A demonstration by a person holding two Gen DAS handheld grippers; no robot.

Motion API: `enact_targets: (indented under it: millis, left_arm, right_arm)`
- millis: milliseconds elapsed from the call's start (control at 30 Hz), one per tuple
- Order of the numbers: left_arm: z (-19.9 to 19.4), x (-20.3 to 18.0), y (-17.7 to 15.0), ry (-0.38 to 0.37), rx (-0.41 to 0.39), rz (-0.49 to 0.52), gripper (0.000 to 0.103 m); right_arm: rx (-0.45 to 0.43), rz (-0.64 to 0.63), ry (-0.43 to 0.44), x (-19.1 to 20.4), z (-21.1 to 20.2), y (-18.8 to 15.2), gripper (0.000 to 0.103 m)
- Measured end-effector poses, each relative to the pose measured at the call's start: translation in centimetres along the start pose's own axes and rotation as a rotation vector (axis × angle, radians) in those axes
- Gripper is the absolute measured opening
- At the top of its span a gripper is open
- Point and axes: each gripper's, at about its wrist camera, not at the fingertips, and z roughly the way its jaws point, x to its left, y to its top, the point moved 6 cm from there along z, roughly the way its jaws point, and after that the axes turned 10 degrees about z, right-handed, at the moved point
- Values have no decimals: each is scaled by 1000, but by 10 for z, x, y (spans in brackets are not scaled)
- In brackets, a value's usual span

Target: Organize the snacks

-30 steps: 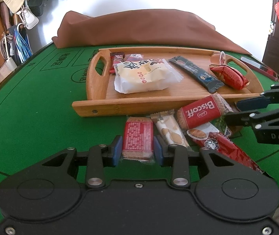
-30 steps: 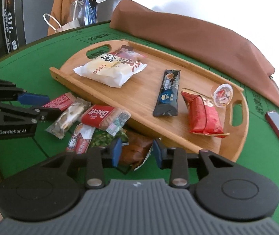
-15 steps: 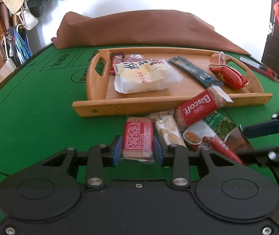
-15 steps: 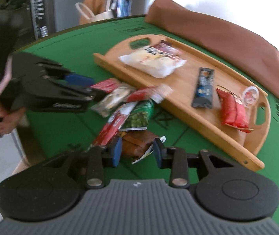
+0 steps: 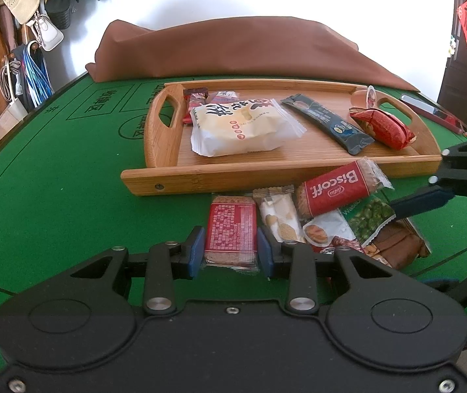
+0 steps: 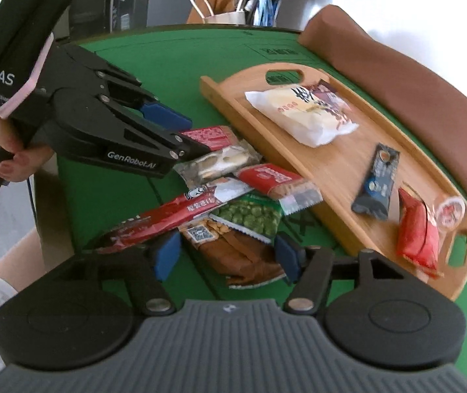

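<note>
My left gripper (image 5: 230, 251) is shut on a red wafer packet (image 5: 231, 229) lying on the green table in front of the wooden tray (image 5: 233, 177). The packet also shows in the right wrist view (image 6: 210, 136), between the left gripper's fingers. My right gripper (image 6: 225, 257) is open, its fingers on either side of a brown snack packet (image 6: 240, 257). Beside it lie a green pea packet (image 6: 250, 213), a long red packet (image 6: 168, 219), a Biscoff packet (image 5: 335, 190) and a cracker packet (image 5: 281, 213). The tray holds a white bun packet (image 5: 240, 127), a dark bar (image 5: 328, 122) and a red packet (image 5: 384, 127).
A brown cloth (image 5: 250, 52) lies behind the tray. Bags and a hat hang at the far left (image 5: 27, 16). A small jelly cup (image 6: 449, 211) sits by the tray's right handle. A red and silver object (image 5: 430, 111) lies on the table right of the tray.
My right gripper has opened wide and now sits around the brown packet, having swung left toward the pile. My left gripper stays shut on the red wafer packet in the same place.
</note>
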Motion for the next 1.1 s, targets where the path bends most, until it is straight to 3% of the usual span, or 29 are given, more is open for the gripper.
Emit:
enact_targets:
  millis: [233,467,567,667,733,800,867,900,1067,1100]
  left_arm:
    - [0,-1,-1,1,-5,2,34]
    - [0,-1,-1,0,-6,0,34]
    - [-1,-1,-1,0,-6,-1,34]
    - [0,-1,-1,0,-5,0,34]
    - [0,-1,-1,-1,-4,-2,34]
    - [0,0,-1,-3,-3,-8,34]
    - [0,1,0,1,-1,-19,39]
    - [1,2,0,9,0,-23,43]
    - [2,2,0,21,-4,-21,45]
    - [2,1,0,22,-5,-19,42]
  right_arm:
    - [7,92,16,-11,6,2,76]
    - [17,221,-37,-34,7,-3,76]
    - [20,292,-57,-39,4,-8,72]
    - [25,329,-75,-38,-3,-13,55]
    - [29,334,-58,-34,-9,-16,51]
    - [33,326,-23,-29,-13,-19,52]
    - [22,316,-31,-27,-16,-19,62]
    - [12,310,-46,-26,-17,-19,62]
    - [-10,343,-116,-30,-10,-18,63]
    - [-21,357,-120,-30,-8,-19,56]
